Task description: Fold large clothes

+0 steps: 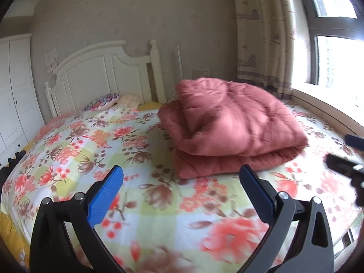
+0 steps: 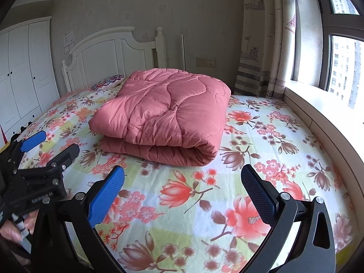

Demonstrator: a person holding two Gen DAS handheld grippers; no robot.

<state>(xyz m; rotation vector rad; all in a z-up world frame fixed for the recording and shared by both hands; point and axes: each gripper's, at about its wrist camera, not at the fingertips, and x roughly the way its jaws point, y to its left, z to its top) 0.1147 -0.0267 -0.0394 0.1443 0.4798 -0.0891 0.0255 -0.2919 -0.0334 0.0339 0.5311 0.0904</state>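
Pink, quilted, folded into a thick bundle: quilt (image 2: 163,116) lying on the flowered bedsheet (image 2: 261,136), at twelve o'clock from both grippers, apart from each. Left gripper (image 1: 182,182) with blue fingers (image 1: 105,198) spread wide, empty, over the sheet. Right gripper (image 2: 183,183) likewise spread and empty. White headboard (image 2: 109,54) beyond the quilt; window (image 2: 341,68) at two o'clock.

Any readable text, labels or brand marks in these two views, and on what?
Embossed lettering on the left gripper body: too small and blurred to read.
Paper notices on the wall beside the headboard: print too small to read.
Nothing readable on the pink quilt, bedsheet or curtain.
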